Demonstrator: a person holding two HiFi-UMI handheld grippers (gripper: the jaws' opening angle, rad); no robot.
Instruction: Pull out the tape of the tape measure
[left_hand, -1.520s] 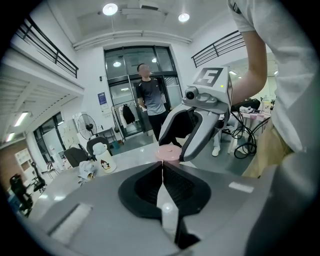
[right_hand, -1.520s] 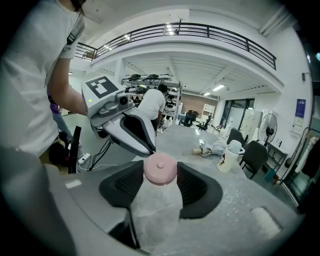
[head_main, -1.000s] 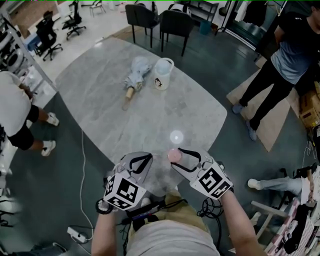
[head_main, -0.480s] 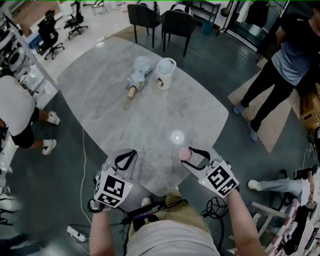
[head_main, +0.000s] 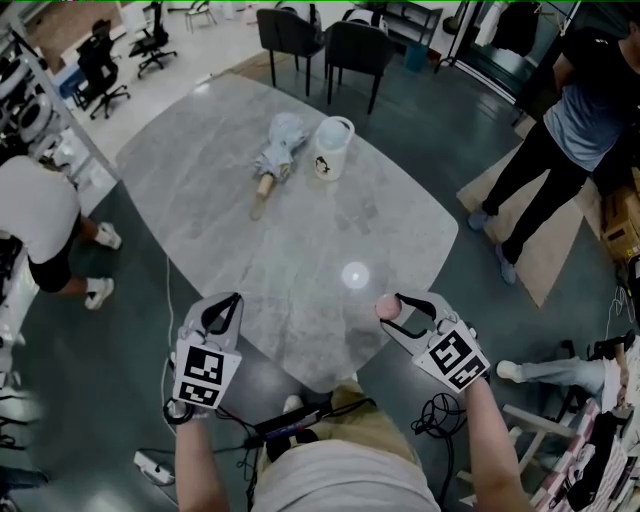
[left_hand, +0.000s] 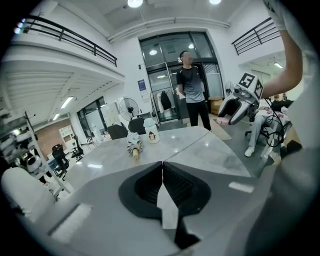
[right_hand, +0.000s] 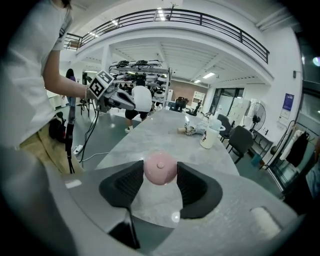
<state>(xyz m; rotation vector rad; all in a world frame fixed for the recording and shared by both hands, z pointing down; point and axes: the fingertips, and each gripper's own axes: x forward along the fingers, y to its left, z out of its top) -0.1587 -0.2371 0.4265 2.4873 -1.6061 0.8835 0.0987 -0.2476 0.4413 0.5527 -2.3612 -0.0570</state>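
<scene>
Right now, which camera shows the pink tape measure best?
The right gripper view: the tape measure sits close up, clamped between the jaws. The head view shows only a small pink dot, the left gripper view a far-off speck.

The head view looks steeply down on the table (head_main: 300, 230). The left gripper view and the right gripper view look low across it toward the mug (head_main: 330, 148).

Between your left tool (head_main: 226, 303) and right tool (head_main: 390, 303), the near part of the surface (head_main: 300, 235) gives open room to pass. Farther out, a folded umbrella (head_main: 276, 148) and a white mug (head_main: 330, 150) sit just beside each other; dark chairs (head_main: 350, 45) line the far edge.
</scene>
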